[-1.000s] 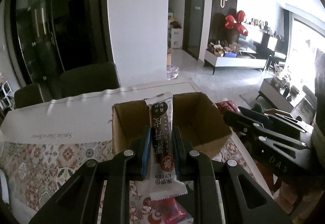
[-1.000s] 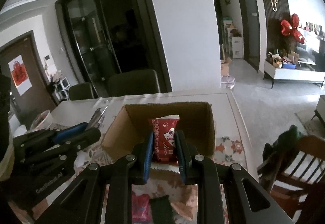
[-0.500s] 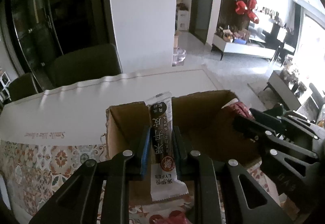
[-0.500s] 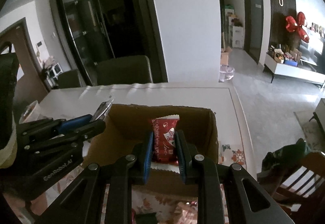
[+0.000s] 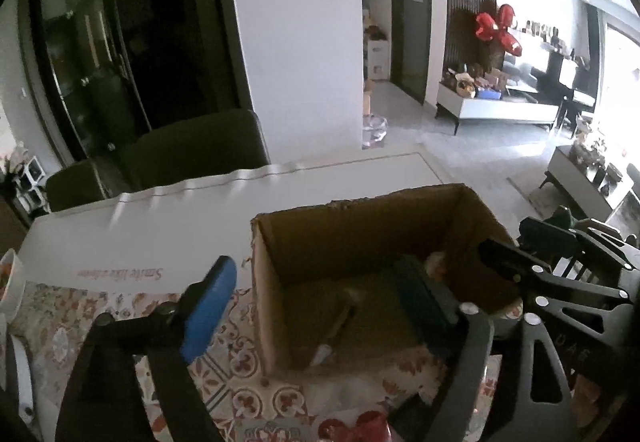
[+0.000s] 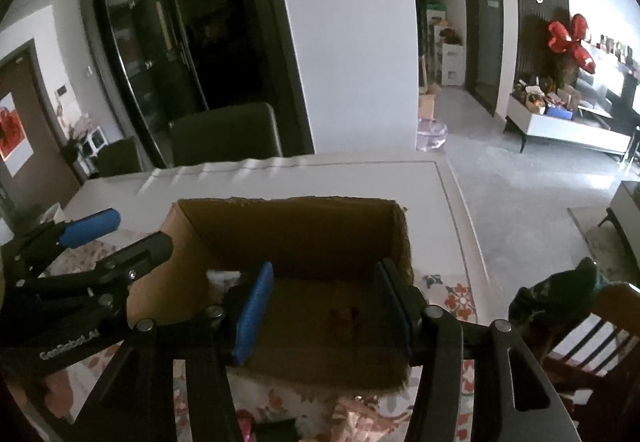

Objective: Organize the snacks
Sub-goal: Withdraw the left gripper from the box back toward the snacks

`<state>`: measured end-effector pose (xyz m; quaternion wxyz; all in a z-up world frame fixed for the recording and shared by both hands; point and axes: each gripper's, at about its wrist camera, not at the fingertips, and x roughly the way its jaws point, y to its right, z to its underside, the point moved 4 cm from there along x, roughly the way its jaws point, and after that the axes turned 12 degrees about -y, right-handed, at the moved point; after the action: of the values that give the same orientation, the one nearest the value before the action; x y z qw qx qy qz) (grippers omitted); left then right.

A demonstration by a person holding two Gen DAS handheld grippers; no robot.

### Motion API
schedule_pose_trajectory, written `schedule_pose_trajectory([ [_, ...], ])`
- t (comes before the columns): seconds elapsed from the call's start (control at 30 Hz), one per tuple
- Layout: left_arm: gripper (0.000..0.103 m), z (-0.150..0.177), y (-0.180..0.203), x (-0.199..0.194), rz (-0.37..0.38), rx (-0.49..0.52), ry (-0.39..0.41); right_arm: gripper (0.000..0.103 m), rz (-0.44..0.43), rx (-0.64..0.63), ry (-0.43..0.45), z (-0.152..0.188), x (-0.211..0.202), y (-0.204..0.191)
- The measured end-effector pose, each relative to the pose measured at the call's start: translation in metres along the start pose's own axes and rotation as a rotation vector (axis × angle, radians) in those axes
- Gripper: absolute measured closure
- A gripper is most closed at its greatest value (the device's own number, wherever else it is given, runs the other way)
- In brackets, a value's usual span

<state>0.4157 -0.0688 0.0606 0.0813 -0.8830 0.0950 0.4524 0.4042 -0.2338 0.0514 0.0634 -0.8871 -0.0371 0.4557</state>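
Note:
An open cardboard box point(image 5: 280, 282) stands on the patterned tablecloth. My left gripper point(image 5: 316, 300) hangs over the box's left wall, one blue-padded finger outside it and the other inside. Its jaws are opening, with nothing pressed between them. The dark snack bar point(image 5: 336, 326) lies loose on the box floor. My right gripper point(image 6: 324, 310) is over the box point(image 6: 288, 234) interior, its jaws opening and gripping nothing. The red snack packet point(image 6: 346, 318) lies on the floor below it. Each gripper shows in the other's view: right point(image 5: 520, 270), left point(image 6: 120, 238).
Red snack packets point(image 5: 352, 426) lie on the tablecloth point(image 5: 120, 310) near the front edge. Dark chairs point(image 5: 192, 153) stand behind the table, and a wooden chair point(image 6: 592, 338) is at the right. A white dish point(image 5: 12, 274) sits at the far left.
Both grippers moved forward and down over the box and opened. The snack bar left the left jaws and the red packet left the right jaws. Both now lie in the box.

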Motion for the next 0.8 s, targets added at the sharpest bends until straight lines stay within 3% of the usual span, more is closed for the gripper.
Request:
schedule_pose_trajectory([
  [0.2, 0.013, 0.023, -0.002, -0.033, 0.01, -0.017, 0.037, 0.049, 0.006, -0.024, 0.058, 0.02, -0.032, -0.012],
  [0.37, 0.013, 0.046, -0.007, -0.059, -0.039, -0.014, 0.095, 0.049, -0.008, -0.039, 0.093, 0.039, -0.052, -0.025],
  [0.8, 0.013, 0.111, -0.015, -0.103, -0.097, -0.042, 0.154, 0.049, -0.032, -0.099, 0.152, 0.089, -0.083, -0.053],
])
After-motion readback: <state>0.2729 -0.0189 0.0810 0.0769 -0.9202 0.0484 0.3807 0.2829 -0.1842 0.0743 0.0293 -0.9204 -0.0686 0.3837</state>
